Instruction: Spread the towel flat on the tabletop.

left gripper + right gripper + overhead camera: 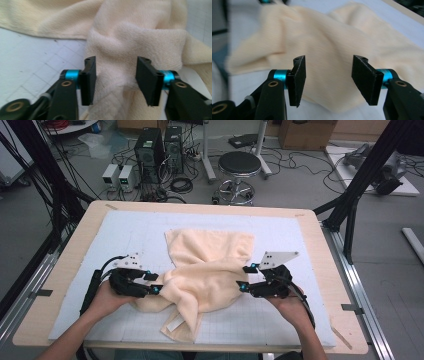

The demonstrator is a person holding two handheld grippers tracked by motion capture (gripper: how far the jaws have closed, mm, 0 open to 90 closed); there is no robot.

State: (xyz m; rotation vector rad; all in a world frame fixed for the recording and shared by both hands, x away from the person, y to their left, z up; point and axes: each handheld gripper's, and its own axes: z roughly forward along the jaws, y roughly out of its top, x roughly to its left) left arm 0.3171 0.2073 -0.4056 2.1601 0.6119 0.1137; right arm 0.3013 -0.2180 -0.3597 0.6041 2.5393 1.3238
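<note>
Both forearms are brought in from the six o'clock edge of the high view, one to each side. The left hand (102, 301) is wrapped around the rear of the left gripper (154, 283), which is pointed toward three o'clock and held low. The right hand (290, 307) is closed around the right gripper (245, 277), which is aimed toward nine o'clock, so the two tools are turned to face each other, well apart. A grey plate is carried on top of each. In both gripper views the black jaws are seen spread wide, with a clear gap between the pads.
</note>
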